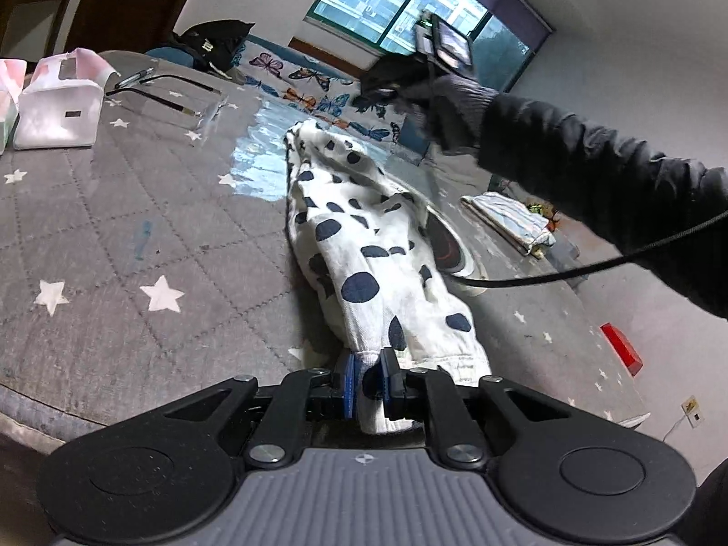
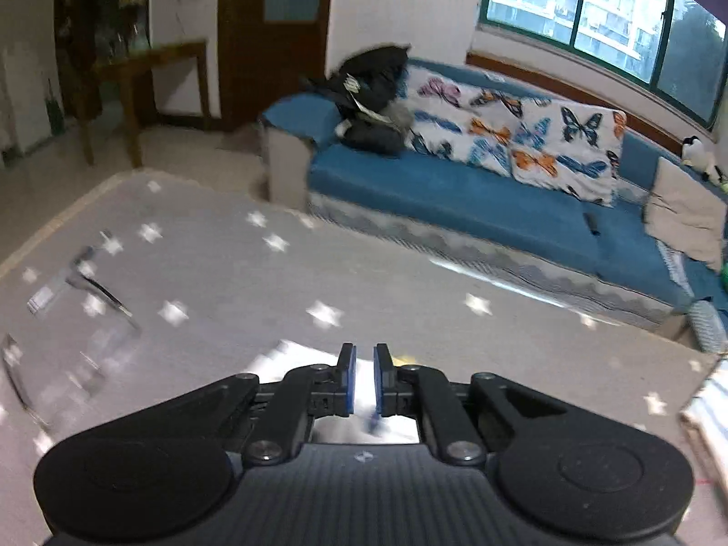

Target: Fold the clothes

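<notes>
Left gripper at bottom centre was clamped on the hem of the spotted white garment, which lay on the grey star-print cloth, long axis running away toward upper centre. Right gripper was nearly closed, holding nothing visible. White bag upper left, contents hidden

1. Grey star-print cover: wide bare stretch left of the spotted garment; free passage there.
2. Far left: white box, glasses obstruct.
3. Right of garment: black cable crosses low; the person's sleeve overhead.
4. Folded striped cloth lies beyond the cable.
5. Sofa bounds the far edge.
</notes>
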`<state>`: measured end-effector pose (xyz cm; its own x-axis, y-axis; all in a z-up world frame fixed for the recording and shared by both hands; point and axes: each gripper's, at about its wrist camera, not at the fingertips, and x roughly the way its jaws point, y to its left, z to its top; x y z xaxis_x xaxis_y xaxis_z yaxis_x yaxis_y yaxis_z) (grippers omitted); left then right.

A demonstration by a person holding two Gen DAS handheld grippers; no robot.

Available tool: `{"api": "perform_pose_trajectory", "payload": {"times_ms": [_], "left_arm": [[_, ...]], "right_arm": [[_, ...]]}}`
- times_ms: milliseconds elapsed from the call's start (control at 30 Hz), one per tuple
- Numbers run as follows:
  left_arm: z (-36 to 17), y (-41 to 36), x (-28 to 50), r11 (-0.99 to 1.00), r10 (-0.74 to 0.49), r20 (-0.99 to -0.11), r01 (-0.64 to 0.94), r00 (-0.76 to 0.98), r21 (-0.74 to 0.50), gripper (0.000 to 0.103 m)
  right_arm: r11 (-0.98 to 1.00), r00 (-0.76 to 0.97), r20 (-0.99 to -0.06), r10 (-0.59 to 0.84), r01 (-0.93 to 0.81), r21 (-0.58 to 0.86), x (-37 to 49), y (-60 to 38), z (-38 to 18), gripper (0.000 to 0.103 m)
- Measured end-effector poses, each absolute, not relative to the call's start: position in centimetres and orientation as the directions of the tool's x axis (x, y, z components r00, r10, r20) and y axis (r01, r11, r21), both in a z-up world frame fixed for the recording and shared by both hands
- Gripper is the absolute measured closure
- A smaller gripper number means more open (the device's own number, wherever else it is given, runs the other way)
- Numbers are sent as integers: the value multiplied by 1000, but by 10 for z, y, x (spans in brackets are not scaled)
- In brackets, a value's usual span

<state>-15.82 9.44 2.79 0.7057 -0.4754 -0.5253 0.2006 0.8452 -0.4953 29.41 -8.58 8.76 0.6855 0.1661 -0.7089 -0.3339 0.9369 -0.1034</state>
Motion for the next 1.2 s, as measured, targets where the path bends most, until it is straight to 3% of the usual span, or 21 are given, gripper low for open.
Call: {"api": "perform_pose_trajectory", "payload": {"times_ms": [100,433,567,633,733,900,1067,1200], "left_arm": [[26,96,-156,850,-469,-544,187,696,-493,86],[38,95,-151,877,-440,-579,188,686,-443,77],[36,93,-148,883,-432,-593,184,680,-432,80],[35,92,-147,884,-430,-597,182,677,-431,83],[35,94,-148,886,-425,-598,175,680,-430,89],[34,95,-149,892,-410,-603,164,685,-421,92],[30,97,-149,896,-396,-615,140,682,-421,92],[29,98,-150,893,-401,-615,140,679,-427,92]], "right_arm": [[932,654,-743,141,-341,-124,301,-103,77,93],[936,584,-778,232,-353,14,303,-128,29,86],[932,598,-759,257,-361,31,300,-131,26,88],[927,613,-744,263,-374,20,298,-131,30,97],[922,651,-711,268,-387,-8,294,-127,37,101],[923,711,-635,302,-385,8,297,-123,55,102],[933,673,-702,233,-359,-34,316,-116,32,100],[932,688,-692,219,-356,-59,311,-114,33,96]]}}
